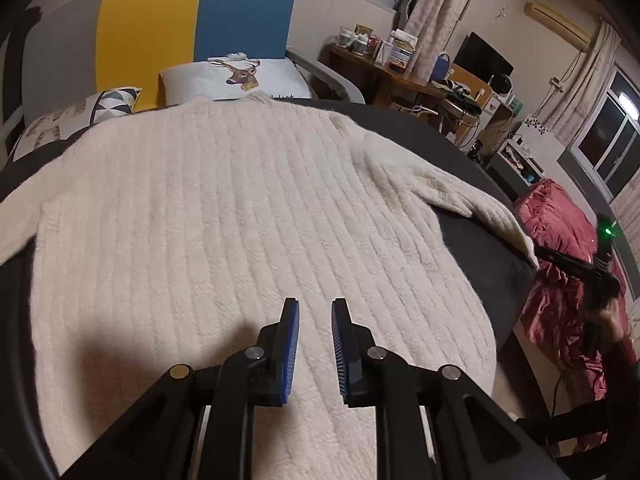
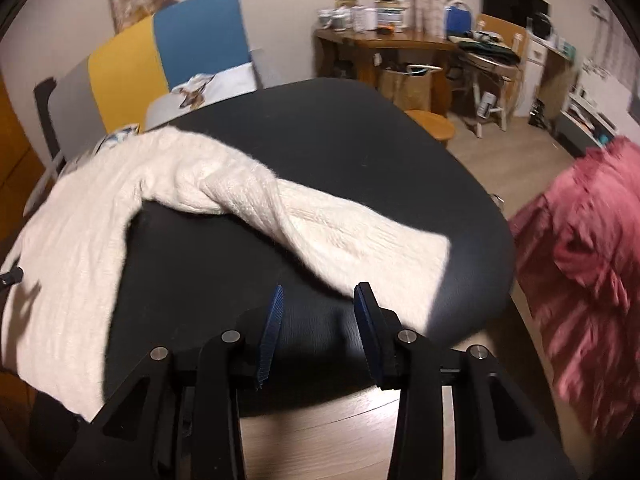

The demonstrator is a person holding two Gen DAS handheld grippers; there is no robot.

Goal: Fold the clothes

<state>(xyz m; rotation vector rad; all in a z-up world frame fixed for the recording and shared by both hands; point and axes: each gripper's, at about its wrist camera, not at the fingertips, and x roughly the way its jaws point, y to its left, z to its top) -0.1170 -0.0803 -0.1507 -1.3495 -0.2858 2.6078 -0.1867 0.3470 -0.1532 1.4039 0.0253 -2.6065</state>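
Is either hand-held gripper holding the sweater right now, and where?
Neither. Left hand-held gripper and right hand-held gripper are both open above the cream sweater.

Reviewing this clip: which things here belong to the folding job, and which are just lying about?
In the job:
- cream ribbed knit sweater, spread flat on the dark bed cover
- left gripper, open above the sweater's body
- right gripper, open near the sleeve

Lying about:
- crumpled pink-red fabric heap
- white deer-print pillow
- cluttered wooden desk
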